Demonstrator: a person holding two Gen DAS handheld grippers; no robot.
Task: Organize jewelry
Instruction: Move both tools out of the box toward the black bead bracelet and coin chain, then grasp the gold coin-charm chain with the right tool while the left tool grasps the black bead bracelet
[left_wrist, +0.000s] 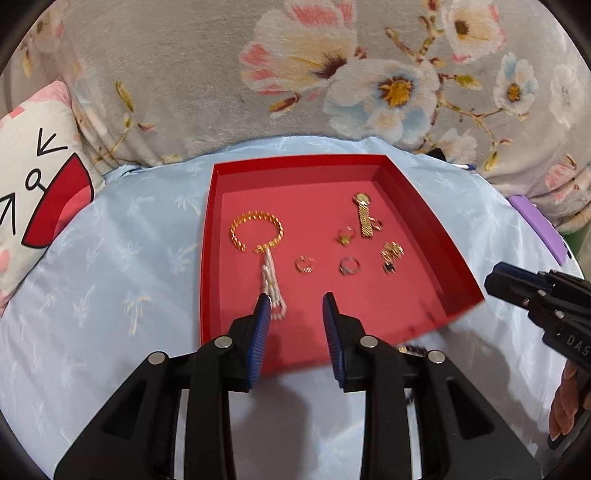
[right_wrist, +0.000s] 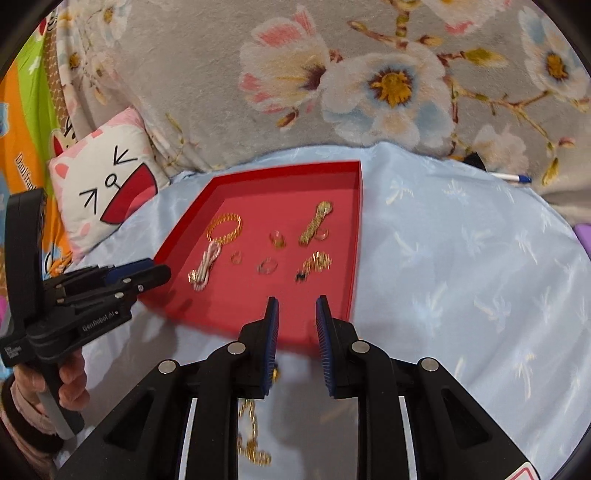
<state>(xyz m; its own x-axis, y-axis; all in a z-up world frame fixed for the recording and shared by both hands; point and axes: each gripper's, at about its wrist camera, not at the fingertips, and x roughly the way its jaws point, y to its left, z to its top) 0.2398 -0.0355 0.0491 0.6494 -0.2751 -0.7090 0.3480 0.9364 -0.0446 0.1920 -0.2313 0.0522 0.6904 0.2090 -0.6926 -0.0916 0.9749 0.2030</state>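
On a blue-covered bed, a red tray (left_wrist: 424, 221) holds most of the jewelry: a gold bracelet (left_wrist: 256, 232) at the tray's far left, a pale chain (left_wrist: 273, 291) trailing from it toward the near edge, a gold watch (left_wrist: 364, 216) at the far right, and rings (left_wrist: 349, 265) between them. A person works two tongs. The left gripper (left_wrist: 295, 321) hangs over the tray's near edge, jaws parted with nothing between them; one blue pad stands just beside the pale chain's near end, and whether it touches cannot be told. The right gripper (right_wrist: 295, 321) also hovers over the near edge, toward the tray's right corner, jaws apart and empty.

The chain looks freshly set down, so the sorting appears well along. One gold chain (right_wrist: 251, 435) lies on the cloth outside the tray's near edge, beneath the right gripper. The next move likely calls for a low, careful pinch on that loose, slippery chain, then a lift over the rim.

Only the right wrist view shows that stray chain fully; the left view catches a sliver by the tray's near edge. The left view shows the watch face more sharply.
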